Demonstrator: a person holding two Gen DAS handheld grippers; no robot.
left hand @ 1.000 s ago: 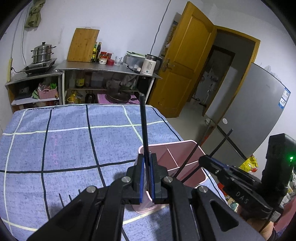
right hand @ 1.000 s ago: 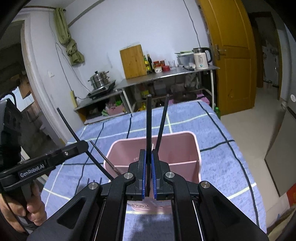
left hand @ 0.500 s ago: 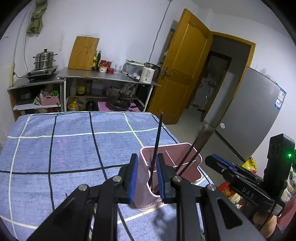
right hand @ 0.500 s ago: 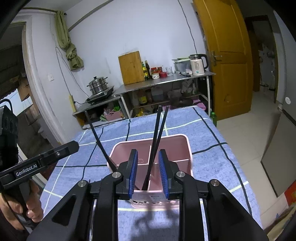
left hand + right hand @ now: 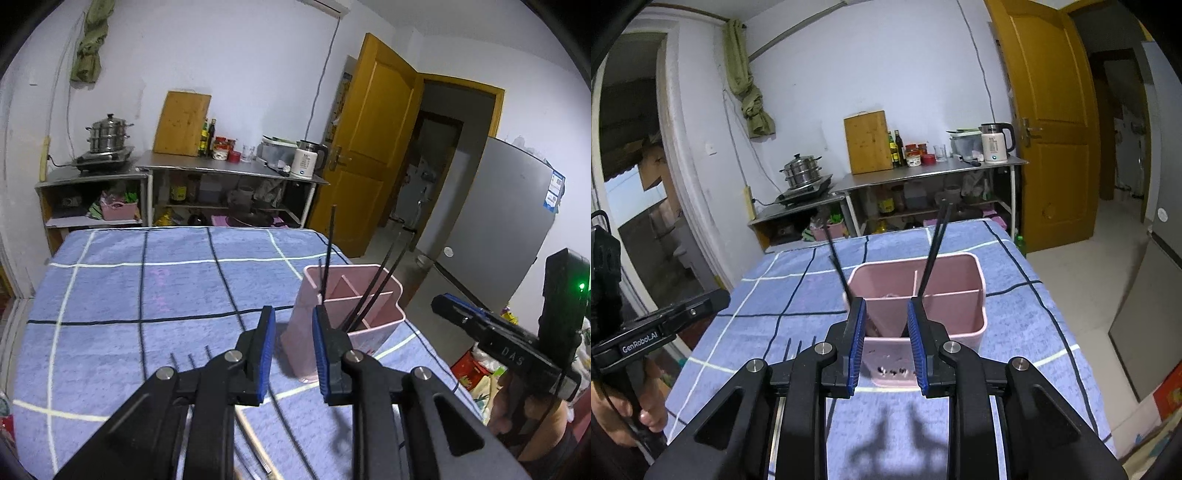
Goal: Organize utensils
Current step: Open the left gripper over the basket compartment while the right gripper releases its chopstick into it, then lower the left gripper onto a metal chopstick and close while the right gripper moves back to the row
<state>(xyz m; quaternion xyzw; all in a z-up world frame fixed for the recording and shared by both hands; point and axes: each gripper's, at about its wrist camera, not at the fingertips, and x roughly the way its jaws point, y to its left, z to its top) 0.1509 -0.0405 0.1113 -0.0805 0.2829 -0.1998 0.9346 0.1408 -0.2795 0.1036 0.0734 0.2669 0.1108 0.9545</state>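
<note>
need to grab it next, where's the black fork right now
In the right wrist view the black fork lies on the blue checked cloth, left of the pink plastic utensil holder, its tines just beyond the right gripper.

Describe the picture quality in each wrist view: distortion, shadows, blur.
Left wrist view: strong fisheye bending, dark corners, the door frame curves; dim bluish light; the left gripper and pink holder look sharp. Right wrist view: same bending; the right gripper casts a soft dark shadow on the blue cloth just below the holder; floor at right is slightly smeared.
</note>
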